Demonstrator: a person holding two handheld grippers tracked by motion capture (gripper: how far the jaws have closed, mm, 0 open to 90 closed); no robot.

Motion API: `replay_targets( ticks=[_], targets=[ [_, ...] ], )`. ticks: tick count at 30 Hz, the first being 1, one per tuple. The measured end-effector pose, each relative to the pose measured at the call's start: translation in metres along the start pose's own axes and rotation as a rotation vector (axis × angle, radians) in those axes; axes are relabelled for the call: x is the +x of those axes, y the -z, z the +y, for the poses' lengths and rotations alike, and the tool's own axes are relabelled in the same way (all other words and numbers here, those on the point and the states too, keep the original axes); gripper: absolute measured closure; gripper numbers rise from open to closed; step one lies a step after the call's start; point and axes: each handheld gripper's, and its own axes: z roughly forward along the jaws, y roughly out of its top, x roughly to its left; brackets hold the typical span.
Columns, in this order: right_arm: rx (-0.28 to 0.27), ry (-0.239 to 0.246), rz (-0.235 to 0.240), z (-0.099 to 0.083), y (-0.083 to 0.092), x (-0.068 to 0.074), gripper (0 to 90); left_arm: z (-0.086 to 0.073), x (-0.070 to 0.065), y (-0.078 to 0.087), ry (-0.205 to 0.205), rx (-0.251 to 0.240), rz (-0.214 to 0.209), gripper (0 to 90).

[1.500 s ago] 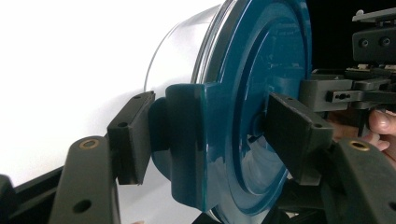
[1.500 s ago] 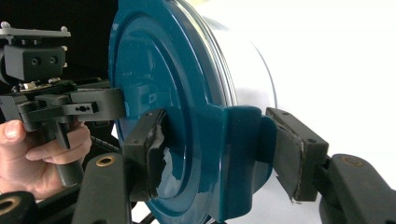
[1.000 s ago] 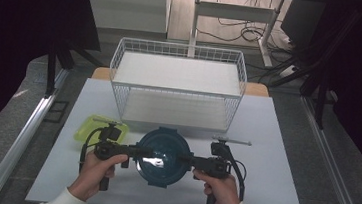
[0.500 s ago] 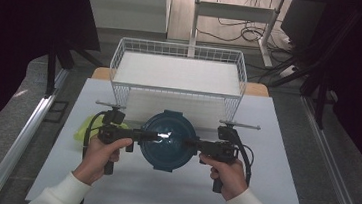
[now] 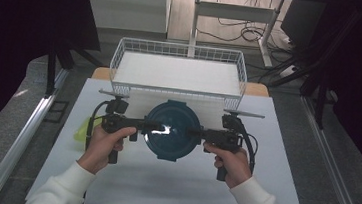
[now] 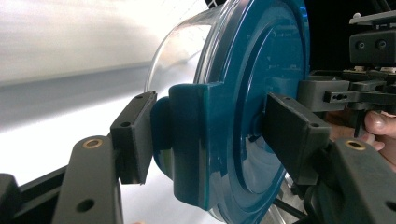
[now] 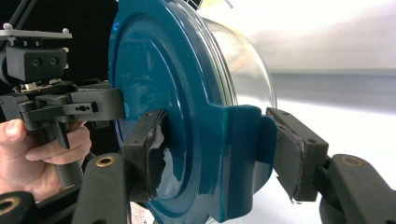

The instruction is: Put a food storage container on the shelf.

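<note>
Container [image 5: 173, 130] with the teal lid is gripped from both sides: left gripper [image 5: 147, 126] clamps one lid latch tab, right gripper [image 5: 192, 131] clamps the opposite one. In the left gripper view the pads bracket the tab [image 6: 191, 144] with one jaw on the lid face; the right gripper view shows the same on its tab [image 7: 238, 158]. Container sits between the hands over the white table [image 5: 274, 156], just in front of the wire basket [image 5: 181, 52], which holds nothing. Judgement: pick-up done, transfer into the basket and release left. Yellow-green item [image 5: 82, 130] lies at the left hand, untouched.
</note>
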Motion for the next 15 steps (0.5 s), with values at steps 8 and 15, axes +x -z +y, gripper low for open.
replay_targets(
  ticks=[8,15],
  targets=[
    [0.002,0.015,-0.007,0.016,-0.001,0.002,39.9,0.012,0.002,0.0,-0.001,-0.01,-0.005,37.4],
    [-0.003,0.031,-0.009,0.03,0.001,0.006,39.9,0.025,-0.002,0.002,-0.012,-0.017,-0.007,37.5]
  ],
)
